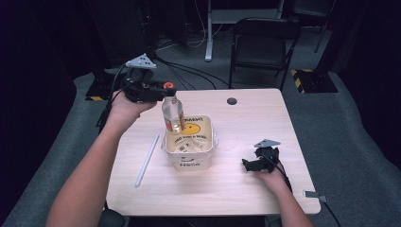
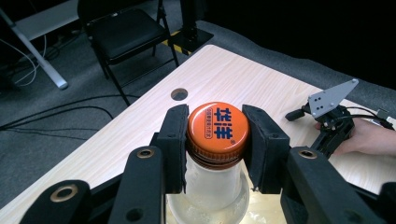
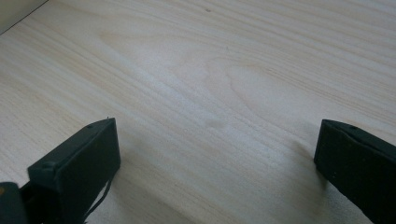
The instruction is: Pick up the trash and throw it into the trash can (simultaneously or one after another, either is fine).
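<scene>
Straw (image 1: pixel 147 160): lies flat on the worktop (image 1: pixel 246 118) at the far left, its long axis running toward and away from the person, apart from the bin and untouched.
Left tongs (image 1: pixel 166 92): pinching the bottle by its orange cap (image 2: pixel 218 128); in the left gripper view the two pads press the cap's rim from either side, with the neck hanging straight below them.
Bottle (image 1: pixel 172 113): clear plastic, upright, its long axis vertical; its lower part hangs inside the rim of the bin, at the back left part of the opening.
Bin (image 1: pixel 188 158): a small white lined tub at mid-worktop, open upward, directly beneath the bottle; whether the bottle's base already rests on the contents I cannot tell.
Deciding relation: bottle above, bin below, on one vertical line, so the coming move looks like a straight lowering or a release, with little sideways correction.
Nearer hand: the left, by far.
Right tongs (image 1: pixel 247 164): spread wide and empty, resting on bare worktop to the right of the bin, well apart from the bottle.
</scene>
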Motion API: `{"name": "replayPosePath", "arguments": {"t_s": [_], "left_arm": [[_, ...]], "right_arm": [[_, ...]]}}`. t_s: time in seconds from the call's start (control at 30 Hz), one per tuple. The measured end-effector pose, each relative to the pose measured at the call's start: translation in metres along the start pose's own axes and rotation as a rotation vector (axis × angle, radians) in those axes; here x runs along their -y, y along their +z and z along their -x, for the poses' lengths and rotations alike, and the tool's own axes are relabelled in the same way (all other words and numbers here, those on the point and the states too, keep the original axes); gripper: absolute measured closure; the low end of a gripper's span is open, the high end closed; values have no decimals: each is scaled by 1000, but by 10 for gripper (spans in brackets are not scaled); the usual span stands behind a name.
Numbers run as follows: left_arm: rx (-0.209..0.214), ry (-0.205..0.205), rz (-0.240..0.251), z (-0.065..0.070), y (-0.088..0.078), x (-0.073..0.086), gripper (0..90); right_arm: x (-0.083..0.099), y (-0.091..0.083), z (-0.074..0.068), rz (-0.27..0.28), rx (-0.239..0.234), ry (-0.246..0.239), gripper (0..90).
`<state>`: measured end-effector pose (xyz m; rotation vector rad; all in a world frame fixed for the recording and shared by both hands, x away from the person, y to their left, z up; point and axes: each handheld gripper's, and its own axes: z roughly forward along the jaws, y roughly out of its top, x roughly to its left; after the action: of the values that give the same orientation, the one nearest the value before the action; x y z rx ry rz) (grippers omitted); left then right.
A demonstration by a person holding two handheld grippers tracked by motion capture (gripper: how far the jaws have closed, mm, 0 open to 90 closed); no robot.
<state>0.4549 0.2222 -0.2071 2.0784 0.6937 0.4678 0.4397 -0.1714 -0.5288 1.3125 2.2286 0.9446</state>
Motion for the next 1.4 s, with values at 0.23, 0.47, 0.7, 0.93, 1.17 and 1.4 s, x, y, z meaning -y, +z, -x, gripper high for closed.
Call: {"name": "replayPosePath", "arguments": {"t_s": [0.23, 0.47, 0.7, 0.93, 1.17, 1.4], "left_arm": [[4, 2, -11, 6, 14, 2, 626], [0, 10, -40, 6, 25, 6, 627], [6, 3, -49, 5, 36, 9, 627], [9, -10, -44, 1, 43, 17, 627], [5, -41, -52, -7, 51, 33, 627], [-6, -61, -60, -14, 57, 47, 627]], "right_arm": [[0, 0, 0, -3, -1, 5, 0], [0, 0, 0, -3, -1, 3, 0], [0, 0, 0, -3, -2, 2, 0], [0, 0, 0, -3, -2, 3, 0], [0, 0, 0, -4, -3, 1, 0], [0, 0, 0, -4, -3, 1, 0]]}}
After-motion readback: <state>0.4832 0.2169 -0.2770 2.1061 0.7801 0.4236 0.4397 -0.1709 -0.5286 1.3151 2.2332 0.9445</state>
